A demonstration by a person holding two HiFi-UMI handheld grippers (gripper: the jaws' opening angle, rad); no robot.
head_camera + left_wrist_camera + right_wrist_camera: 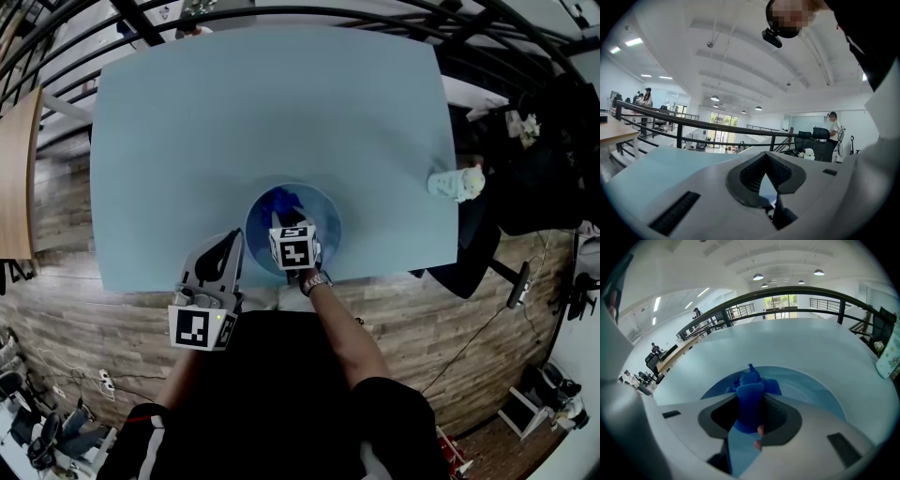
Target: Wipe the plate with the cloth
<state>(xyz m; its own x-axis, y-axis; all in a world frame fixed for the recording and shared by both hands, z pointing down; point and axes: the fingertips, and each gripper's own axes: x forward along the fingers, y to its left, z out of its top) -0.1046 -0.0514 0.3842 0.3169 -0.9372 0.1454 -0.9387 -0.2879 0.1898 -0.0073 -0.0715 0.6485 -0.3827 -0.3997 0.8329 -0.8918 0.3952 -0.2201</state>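
Note:
A round blue plate (324, 212) lies near the front edge of the light blue table (187, 141). A dark blue cloth (279, 201) rests bunched on the plate. My right gripper (287, 221) reaches over the plate from the near side and is shut on the cloth. In the right gripper view the cloth (750, 380) is pinched between the jaws of the right gripper (751, 397), with the plate (811, 387) beneath it. My left gripper (231, 244) hovers at the table's front edge, left of the plate, apart from it. The left gripper (766, 157) is shut and holds nothing.
A small white and teal soft item (457, 182) sits at the table's right edge and also shows as the pale item (888, 352). A black chair (525, 169) stands right of the table. A black railing (797, 290) runs behind it. A wooden desk (19, 178) is at left.

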